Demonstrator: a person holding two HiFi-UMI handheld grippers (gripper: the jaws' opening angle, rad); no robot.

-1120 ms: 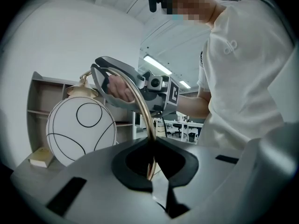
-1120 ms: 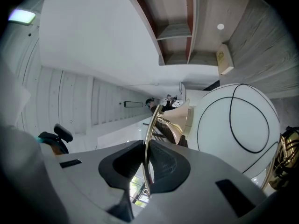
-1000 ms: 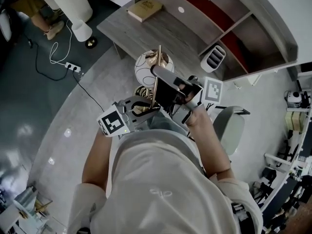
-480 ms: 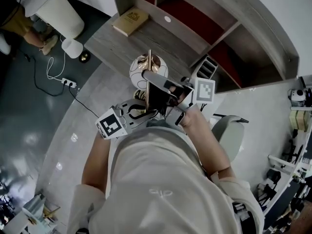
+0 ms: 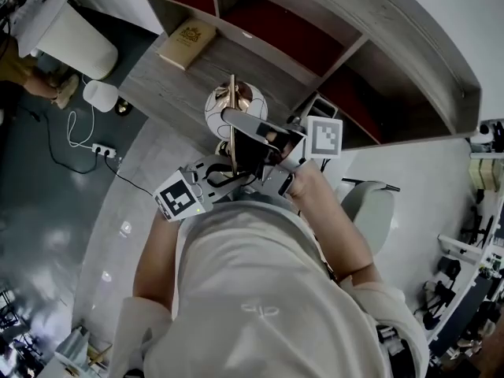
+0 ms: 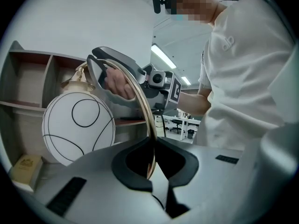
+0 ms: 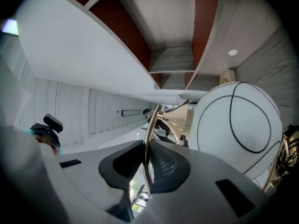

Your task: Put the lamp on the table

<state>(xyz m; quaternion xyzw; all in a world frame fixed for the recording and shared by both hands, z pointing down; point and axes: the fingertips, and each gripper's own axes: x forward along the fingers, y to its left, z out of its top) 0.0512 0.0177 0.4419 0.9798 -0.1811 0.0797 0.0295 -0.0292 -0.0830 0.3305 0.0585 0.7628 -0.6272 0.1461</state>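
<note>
The lamp has a white globe (image 5: 231,110) with black lines and a thin gold arched stem (image 6: 140,101). It hangs in the air over the front edge of the grey wooden table (image 5: 161,77). My left gripper (image 5: 213,181) is shut on the lower part of the stem, close to my body. My right gripper (image 5: 264,144) is shut on the stem higher up, near the gold cap (image 7: 175,120) above the globe (image 7: 238,125). In the left gripper view the globe (image 6: 78,129) hangs to the left of the jaws (image 6: 152,160). The stem (image 7: 150,139) runs straight between the right gripper's pads (image 7: 147,164).
A tan book (image 5: 187,35) lies on the table's far left part. Behind the table stands a shelf unit with red back panels (image 5: 276,38). On the floor at left are a white cylinder (image 5: 71,38), a small white lamp (image 5: 102,95) and a power strip (image 5: 102,150). A grey chair (image 5: 370,207) stands at right.
The lamp and both grippers have come closer to the table, with the globe now over its front edge. Both grips on the stem are unchanged.
</note>
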